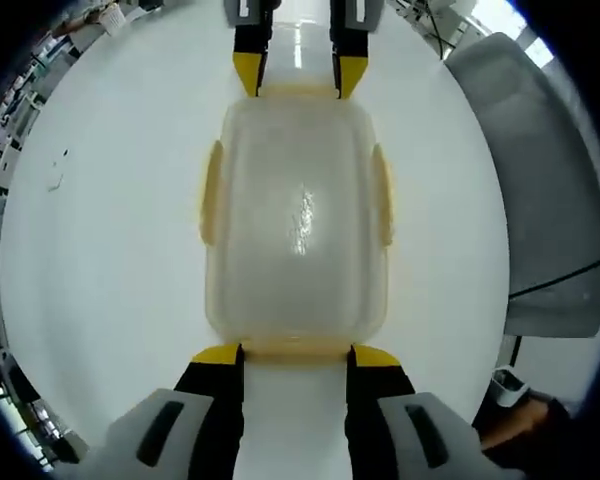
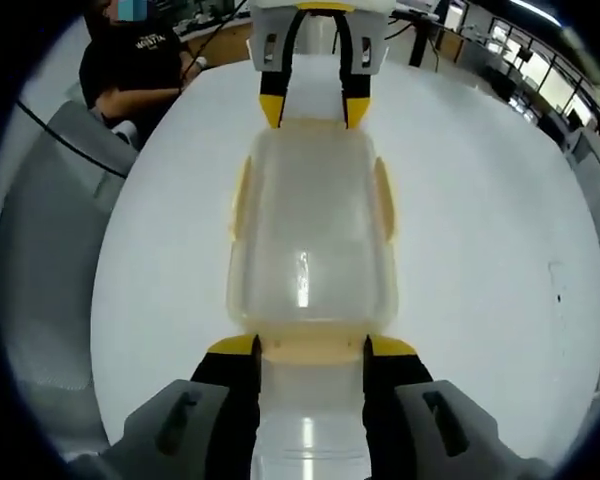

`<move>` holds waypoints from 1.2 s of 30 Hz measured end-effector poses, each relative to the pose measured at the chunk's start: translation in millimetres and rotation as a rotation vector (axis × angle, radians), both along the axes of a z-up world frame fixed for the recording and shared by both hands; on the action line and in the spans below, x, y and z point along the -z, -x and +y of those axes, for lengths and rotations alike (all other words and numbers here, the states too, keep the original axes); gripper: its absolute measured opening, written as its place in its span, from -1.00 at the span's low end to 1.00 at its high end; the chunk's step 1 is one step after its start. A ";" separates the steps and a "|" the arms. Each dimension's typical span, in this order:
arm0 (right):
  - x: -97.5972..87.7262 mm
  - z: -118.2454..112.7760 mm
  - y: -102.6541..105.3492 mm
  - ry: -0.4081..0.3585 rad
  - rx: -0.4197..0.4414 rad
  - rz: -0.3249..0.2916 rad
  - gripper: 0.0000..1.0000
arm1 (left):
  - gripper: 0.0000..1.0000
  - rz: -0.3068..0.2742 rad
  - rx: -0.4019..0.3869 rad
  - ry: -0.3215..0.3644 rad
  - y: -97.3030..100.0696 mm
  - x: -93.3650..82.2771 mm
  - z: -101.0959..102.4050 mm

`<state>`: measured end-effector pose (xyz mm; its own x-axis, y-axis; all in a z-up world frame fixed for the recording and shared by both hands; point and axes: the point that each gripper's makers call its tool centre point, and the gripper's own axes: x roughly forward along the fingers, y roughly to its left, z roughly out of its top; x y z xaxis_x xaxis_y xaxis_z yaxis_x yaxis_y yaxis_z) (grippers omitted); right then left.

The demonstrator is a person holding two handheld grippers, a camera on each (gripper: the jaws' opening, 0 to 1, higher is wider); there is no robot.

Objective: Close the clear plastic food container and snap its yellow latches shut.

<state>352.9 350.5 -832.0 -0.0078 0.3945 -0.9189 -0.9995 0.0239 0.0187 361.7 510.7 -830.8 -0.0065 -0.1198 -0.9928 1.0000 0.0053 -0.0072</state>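
1. Left gripper view, bottom centre: left gripper (image 1: 296, 352) comes up from the lower edge, jaws spread wide and level, yellow tips at the near short end of the container (image 1: 296, 230), one at each corner of that end's yellow latch (image 1: 296, 347). Nothing clamped; can't tell if tips touch the plastic.
2. Same view, centre: clear container sits on the white table (image 1: 100, 250), lid on, long axis running up the frame. Yellow latches on its left and right sides lie flat against the walls.
3. Same view, top centre: right gripper (image 1: 298, 73) reaches in from the far side, jaws apart, tips at the far short end.
4. Same view, right: grey chair (image 1: 545, 200) beside the table.
5. Right gripper view, bottom centre: right gripper (image 2: 312, 345) with jaws wide apart, tips flanking the near end latch (image 2: 312, 347); holds nothing.
6. Same view, centre: container (image 2: 312, 230), lid on, side latches down.
7. Same view, top centre: left gripper (image 2: 314, 110) opposite, jaws apart at the far end.
8. Same view, upper left: a person in a dark shirt (image 2: 140, 65) sits beyond the table edge.
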 end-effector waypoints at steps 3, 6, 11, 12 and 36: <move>-12.4 2.8 3.8 -0.025 -0.017 -0.017 -0.27 | -0.34 -0.002 -0.011 -0.007 7.0 -6.6 2.7; -22.1 3.0 7.8 -0.039 -0.036 -0.027 -0.27 | -0.34 0.001 -0.033 -0.001 14.3 -18.5 3.1; -39.2 0.4 11.8 -0.068 -0.051 -0.041 -0.27 | -0.34 -0.014 -0.060 0.002 22.1 -37.6 1.0; -42.1 0.3 12.6 -0.071 -0.054 -0.043 -0.27 | -0.34 -0.015 -0.062 0.001 23.5 -40.2 0.5; -79.7 -76.2 10.4 -0.117 -0.050 -0.101 -0.27 | -0.34 -0.051 -0.073 0.020 21.6 -77.9 -74.2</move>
